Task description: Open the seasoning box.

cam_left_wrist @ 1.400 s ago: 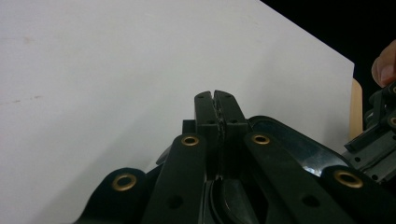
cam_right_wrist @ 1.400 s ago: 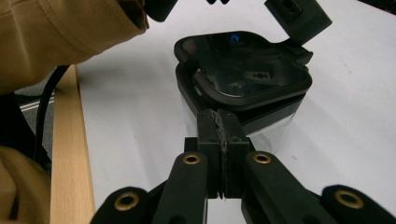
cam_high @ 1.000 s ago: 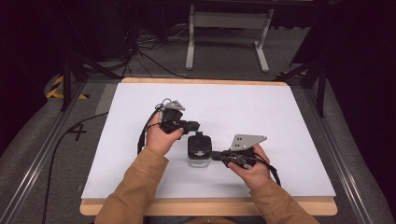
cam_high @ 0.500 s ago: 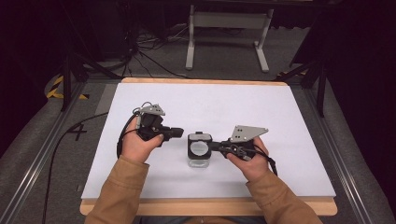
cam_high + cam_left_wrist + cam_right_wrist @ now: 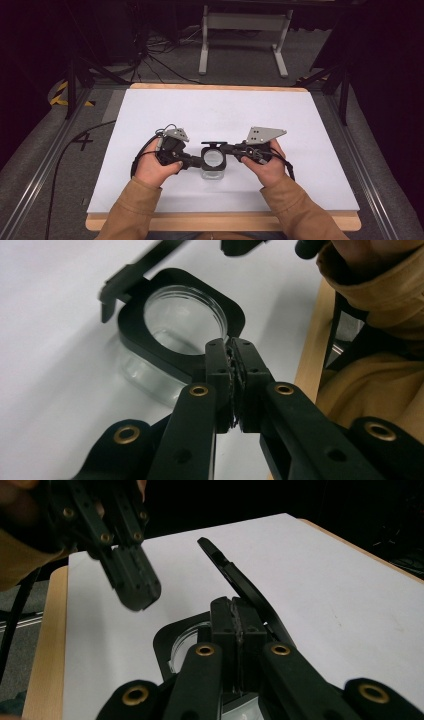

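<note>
Clear container (image 5: 213,165) near the front middle of the table (image 5: 300,125), between the two grippers, standing upright with its round mouth facing up. Around the mouth, a black square collar (image 5: 145,347) with rounded corners. From the collar's far side, a black flip lid (image 5: 240,580) hinged open and tilted up and away from the person. Squat in body, so no strong long axis there. Collar and lid together run from the person's side toward the far edge of the table. Left gripper (image 5: 197,161) at the collar's left edge, jaws drawn together with no gap seen in the left gripper view (image 5: 231,355). Cannot tell whether a sliver of the collar is nipped between them, since the right gripper view shows that gripper (image 5: 132,580) seemingly just clear of the collar. Right gripper (image 5: 229,149) at the collar's right far corner near the hinge, jaws likewise pressed together (image 5: 239,615). Nothing plainly held, though the tips lie over the collar. Probably a lid step in hand, with the container steadied from both sides and the lid either just swung open or about to be swung shut. Next move likely needs one gripper bracing the collar while the other pushes the lid over its hinge, gently enough not to slide the light container.
</note>
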`<state>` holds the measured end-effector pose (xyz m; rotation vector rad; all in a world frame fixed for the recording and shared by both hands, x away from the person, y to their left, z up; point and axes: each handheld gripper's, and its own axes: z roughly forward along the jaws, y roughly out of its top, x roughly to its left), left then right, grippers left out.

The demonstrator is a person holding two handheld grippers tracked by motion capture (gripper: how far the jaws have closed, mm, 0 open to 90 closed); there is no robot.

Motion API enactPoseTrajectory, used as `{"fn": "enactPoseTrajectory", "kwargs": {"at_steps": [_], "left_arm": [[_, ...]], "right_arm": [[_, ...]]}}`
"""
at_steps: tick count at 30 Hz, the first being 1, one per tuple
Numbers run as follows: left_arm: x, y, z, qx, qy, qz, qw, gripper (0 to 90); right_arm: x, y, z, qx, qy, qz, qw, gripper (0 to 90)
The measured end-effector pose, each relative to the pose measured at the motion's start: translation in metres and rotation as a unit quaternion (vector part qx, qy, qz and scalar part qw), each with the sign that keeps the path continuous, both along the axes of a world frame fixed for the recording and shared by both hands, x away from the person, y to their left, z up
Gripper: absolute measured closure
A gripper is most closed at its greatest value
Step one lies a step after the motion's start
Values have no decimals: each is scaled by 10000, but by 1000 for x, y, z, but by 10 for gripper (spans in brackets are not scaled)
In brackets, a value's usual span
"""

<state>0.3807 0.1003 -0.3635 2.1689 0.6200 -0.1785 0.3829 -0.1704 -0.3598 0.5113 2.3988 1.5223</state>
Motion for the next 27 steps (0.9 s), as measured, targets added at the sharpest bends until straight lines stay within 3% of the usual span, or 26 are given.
{"fn": "enactPoseTrajectory", "kwargs": {"at_steps": [5,9,17,27], "left_arm": [[0,-8,-10,-4,-1,33,10000,887],[1,-9,-15,108,79,45,9999,894],[1,-9,-18,46,305,78,9995,896],[2,-9,-19,102,390,71,9992,895]], "right_arm": [[6,-2,0,93,-33,-76,9999,900],[11,-3,0,161,-65,-156,9997,900],[17,-3,-2,271,-71,-255,9993,899],[26,-4,-7,300,-167,-474,9983,899]]}}
